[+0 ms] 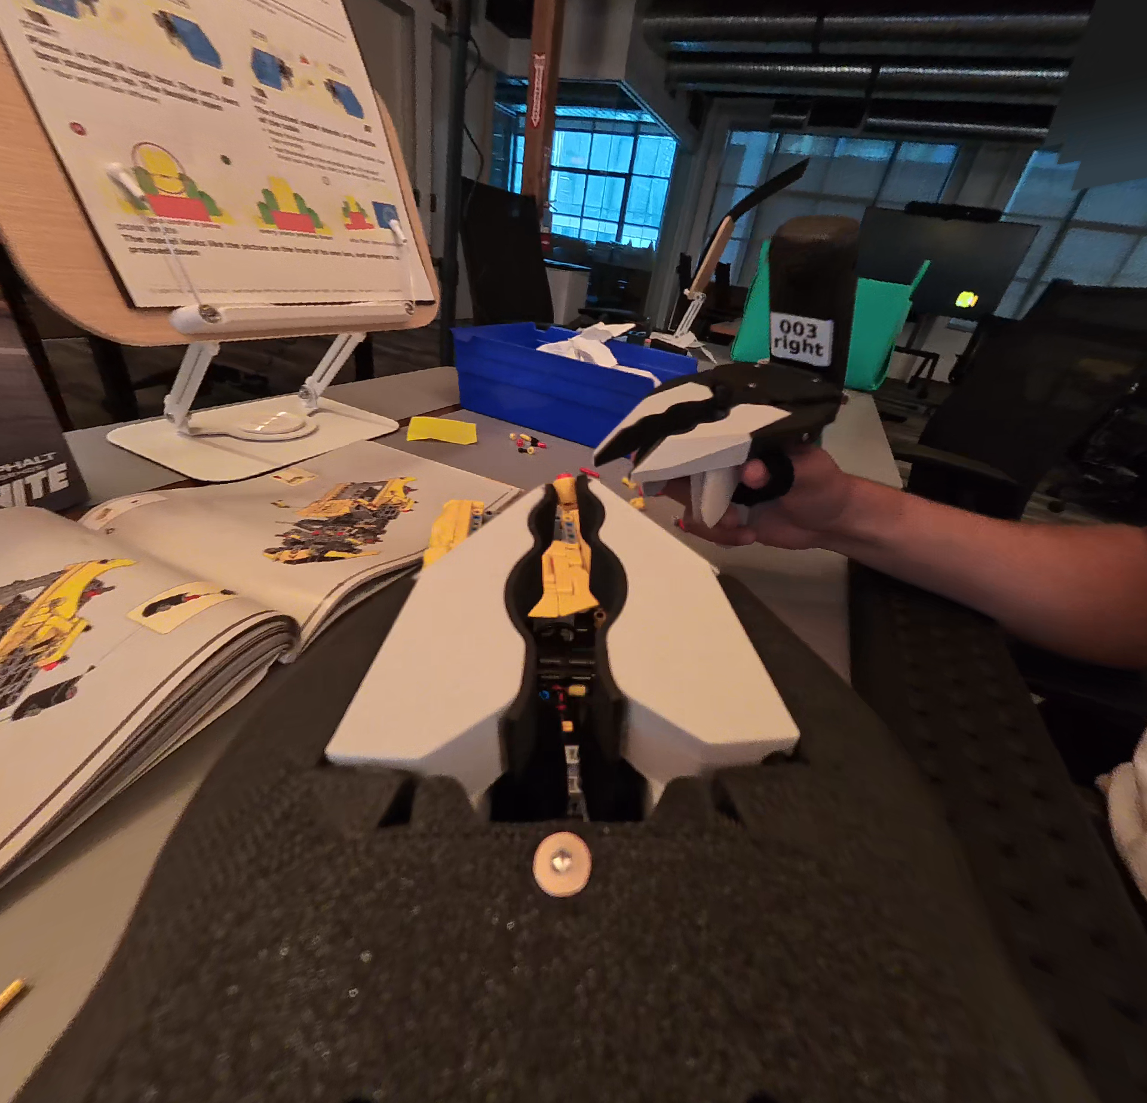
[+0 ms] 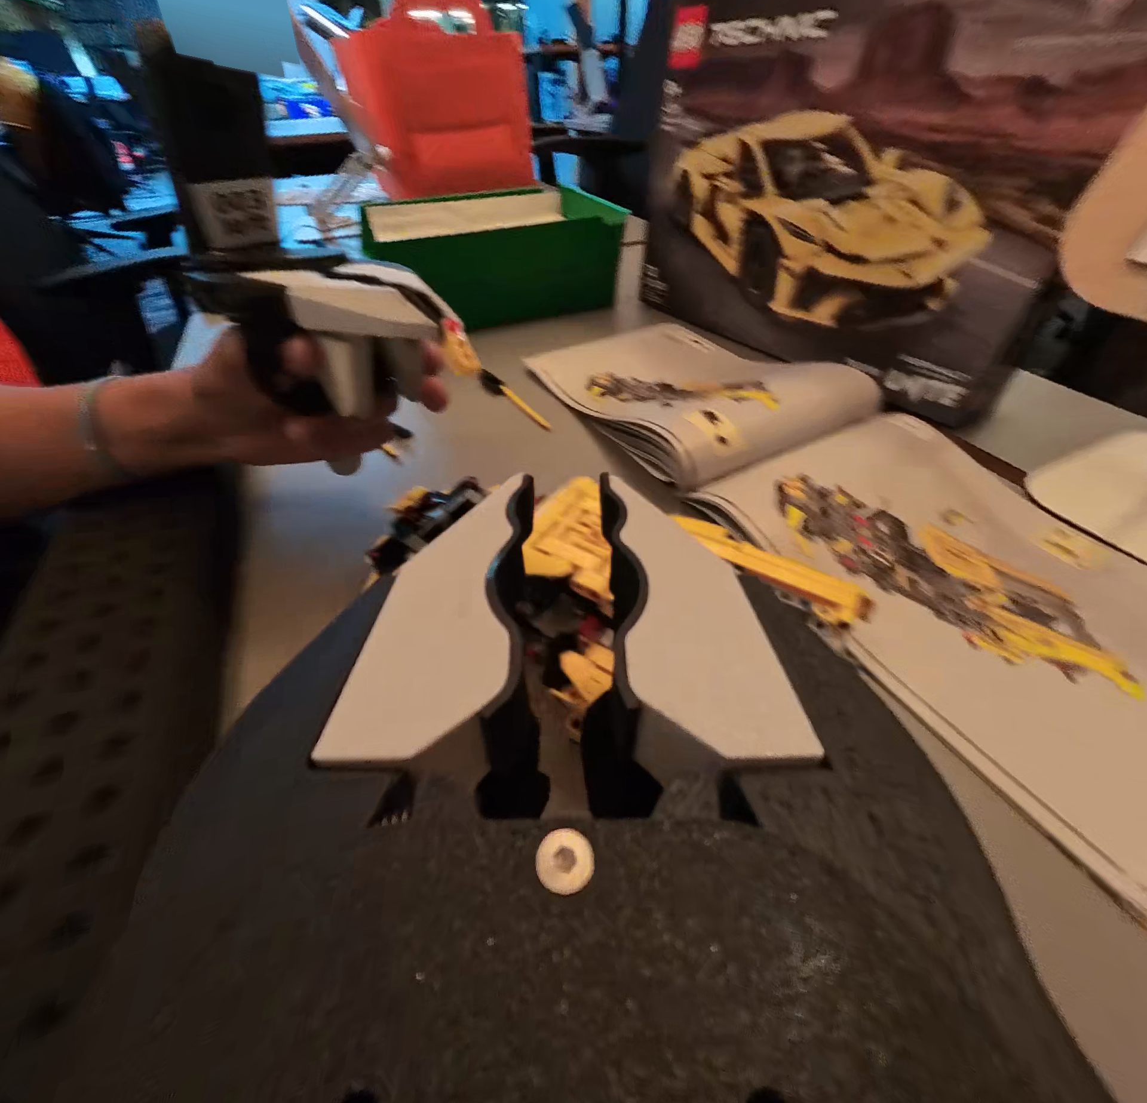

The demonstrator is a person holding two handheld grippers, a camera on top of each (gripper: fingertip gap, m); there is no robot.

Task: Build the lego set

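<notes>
The left hand-held gripper (image 1: 563,484) clamps a yellow lego piece (image 1: 565,567) above the worktop (image 1: 800,589); the right hand-held gripper (image 2: 566,484) hangs empty, parted, over the lego car model (image 2: 568,546), instruction booklet (image 2: 931,577) at three o'clock.

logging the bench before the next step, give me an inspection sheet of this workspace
surface: grey table, crowded
job's things: part-built yellow model, open booklet, set box, loose pieces
clutter: blue bin holding crumpled paper, green bin, red bag
grippers: left tool shut on small yellow piece; right tool open, empty
cables: nothing seen
surroundings: document stand, windows
</notes>
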